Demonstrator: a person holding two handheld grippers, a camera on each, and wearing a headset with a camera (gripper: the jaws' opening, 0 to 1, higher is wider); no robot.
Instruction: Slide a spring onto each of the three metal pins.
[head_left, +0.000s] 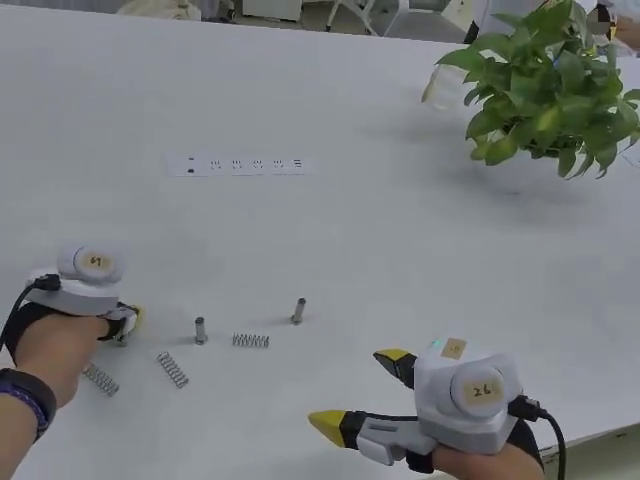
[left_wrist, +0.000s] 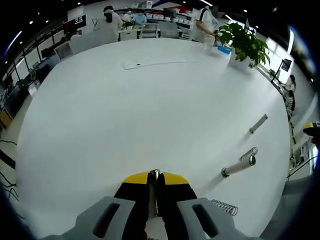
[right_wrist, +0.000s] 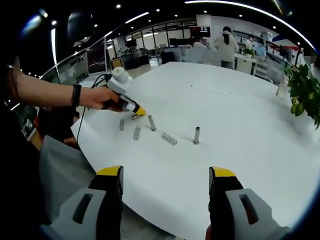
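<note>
AT THE WORKBENCH: My left gripper (left_wrist: 155, 175) is pressed together on a metal pin (left_wrist: 154, 192). The pin stands straight up between the yellow-tipped jaws, low over the near left part of the white table (head_left: 330, 230). My right gripper (head_left: 362, 392) hovers by the table's near right edge with its jaws spread wide and nothing between them.

A second pin (head_left: 200, 330) stands upright on the table just to the right of the left gripper. A third pin (head_left: 298, 311) stands upright farther right, well apart from the second.

All three springs lie loose on the tabletop, and none is on a pin yet. The middle spring (head_left: 251, 340) lies between the second and third pins, a little nearer to me than either. The near spring (head_left: 172, 369) lies just in front of the second pin. The left spring (head_left: 100, 379) lies beside my left hand (head_left: 55, 350), on the near side of the closed jaws.

Farther back on the table, a white power strip (head_left: 240, 165) lies flat, well apart from the work. A leafy potted plant (head_left: 545, 85) stands at the far right. In the right gripper view, a person (right_wrist: 227, 45) stands among desks beyond the table.
</note>
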